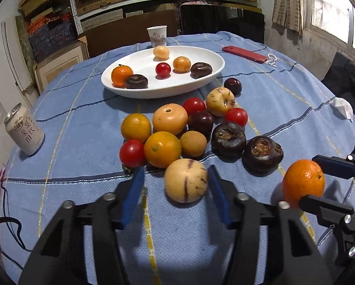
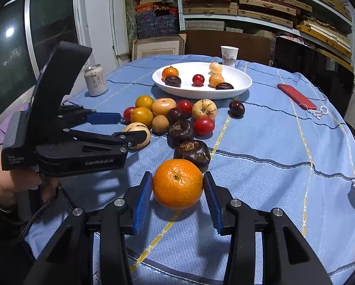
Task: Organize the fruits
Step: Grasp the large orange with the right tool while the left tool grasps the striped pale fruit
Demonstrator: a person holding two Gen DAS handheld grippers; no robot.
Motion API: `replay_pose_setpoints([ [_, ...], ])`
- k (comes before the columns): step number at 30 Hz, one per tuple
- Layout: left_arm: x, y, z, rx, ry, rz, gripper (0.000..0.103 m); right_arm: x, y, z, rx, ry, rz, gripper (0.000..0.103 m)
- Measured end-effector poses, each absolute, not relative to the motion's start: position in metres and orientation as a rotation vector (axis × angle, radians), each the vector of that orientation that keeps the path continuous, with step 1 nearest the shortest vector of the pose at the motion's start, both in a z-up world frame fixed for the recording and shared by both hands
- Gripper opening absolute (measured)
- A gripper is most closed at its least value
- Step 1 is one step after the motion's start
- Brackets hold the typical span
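Straddling two fruits at once, the person holds a gripper over each. The left gripper [image 1: 175, 182] has its blue fingers [image 1: 133, 194] spread wide around a pale, purple-streaked pepino melon [image 1: 185, 180]; the melon sits between the tips, closer to the right finger, with clear cloth showing on its left side, so nothing is gripped yet. The right gripper [image 2: 177, 187] brackets a mandarin [image 2: 177, 183], its fingers narrow enough that each pad lies just beside the peel; whether they press it or merely touch, I cannot tell, and the fruit appears to rest on the blue cloth of the surface [image 2: 260, 147].

Beyond the left fingertips lies the loose heap: cherry tomatoes, yellow-orange citrus, dark plums and brown-black water chestnuts. Farther still stands the white oval plate [image 1: 134, 92], already carrying a mandarin, a tomato, two chestnuts and two pale orange fruits.

The mandarin is likely light, with a loose, dimpled skin that gives some grip but bruises under a hard squeeze; holding it across its widest middle, stem up, seems safest. The pepino looks smooth and thin-skinned, heavier and a bit slippery, so a gentle, centred hold across its broad belly would suit it. Both are round and may roll if nudged off-centre, and the melon touches a yellow citrus just past the fingers, which could be disturbed.
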State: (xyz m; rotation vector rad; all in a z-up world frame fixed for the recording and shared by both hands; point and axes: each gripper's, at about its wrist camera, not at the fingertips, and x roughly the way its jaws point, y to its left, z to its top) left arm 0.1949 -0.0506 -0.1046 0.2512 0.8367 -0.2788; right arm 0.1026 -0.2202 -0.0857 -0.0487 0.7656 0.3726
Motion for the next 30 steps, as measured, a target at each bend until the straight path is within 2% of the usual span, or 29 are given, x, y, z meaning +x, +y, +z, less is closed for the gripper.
replay_pose_setpoints([
  [3,0.197,-0.058,-0.115,0.267,0.898,-0.305,0.046,0.101,-0.221,-0.085,-0.041,0.757,0.38,0.045],
  [8,0.2,-0.053,-0.113,0.223,0.895,-0.288,0.045,0.1,-0.223,-0.084,-0.035,0.746,0.383,0.045],
  [10,0.199,-0.052,-0.112,0.212,0.889,-0.294,0.039,0.1,-0.223,-0.084,-0.03,0.747,0.386,0.045],
  [14,0.191,-0.047,-0.107,0.187,0.889,-0.318,0.039,0.101,-0.226,-0.084,-0.012,0.745,0.387,0.045],
  [19,0.177,-0.035,-0.089,0.148,0.845,-0.312,0.039,0.101,-0.227,-0.083,-0.006,0.738,0.381,0.044],
  [26,0.158,-0.016,-0.055,0.129,0.753,-0.285,0.039,0.099,-0.23,-0.081,0.007,0.717,0.356,0.038],
  [30,0.158,-0.008,-0.055,0.121,0.762,-0.27,0.039,0.106,-0.225,-0.086,-0.02,0.77,0.351,0.038],
])
